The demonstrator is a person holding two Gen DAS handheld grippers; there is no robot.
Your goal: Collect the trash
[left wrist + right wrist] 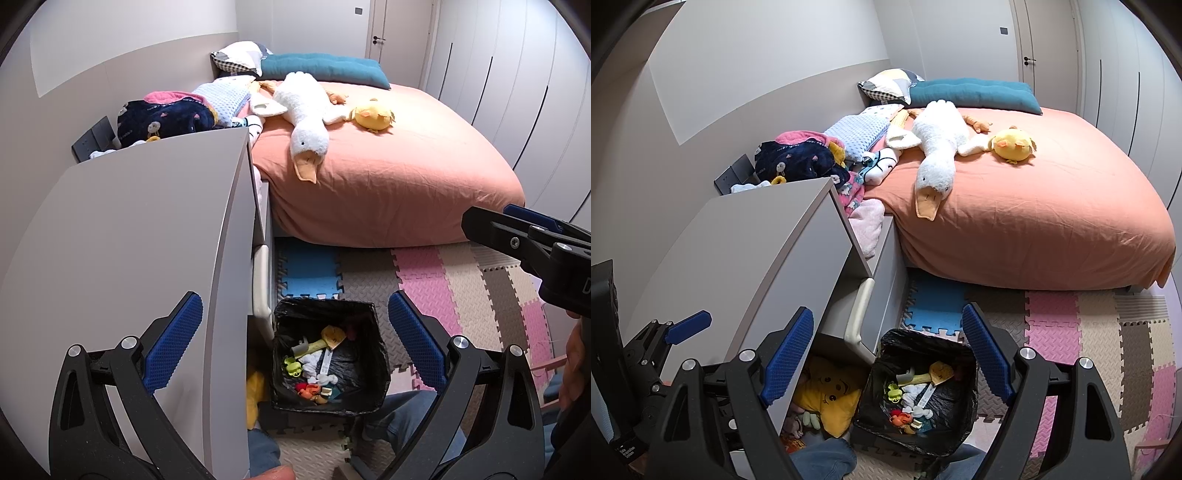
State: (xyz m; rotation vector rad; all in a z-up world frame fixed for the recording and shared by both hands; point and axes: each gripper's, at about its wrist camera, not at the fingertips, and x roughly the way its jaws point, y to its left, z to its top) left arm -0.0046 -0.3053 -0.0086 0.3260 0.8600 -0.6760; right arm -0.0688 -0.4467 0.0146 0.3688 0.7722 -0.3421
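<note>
hovering empty: left gripper (295,343), right gripper (888,354), above bin (967,406).

Black-lined square trash bin (328,354) of small litter (314,369) on the foam puzzle-mat floor (443,288), below and between my claws. Grey cabinet (147,240) to its left; pink-sheeted bed (406,166) behind it, carrying a white plush goose (306,118) and yellow plush chick (371,116).

L gripper (295,339) jaws apart, empty, over lined bin (376,373) w/ trash (317,365), beside grey cabinet (147,229)
</note>
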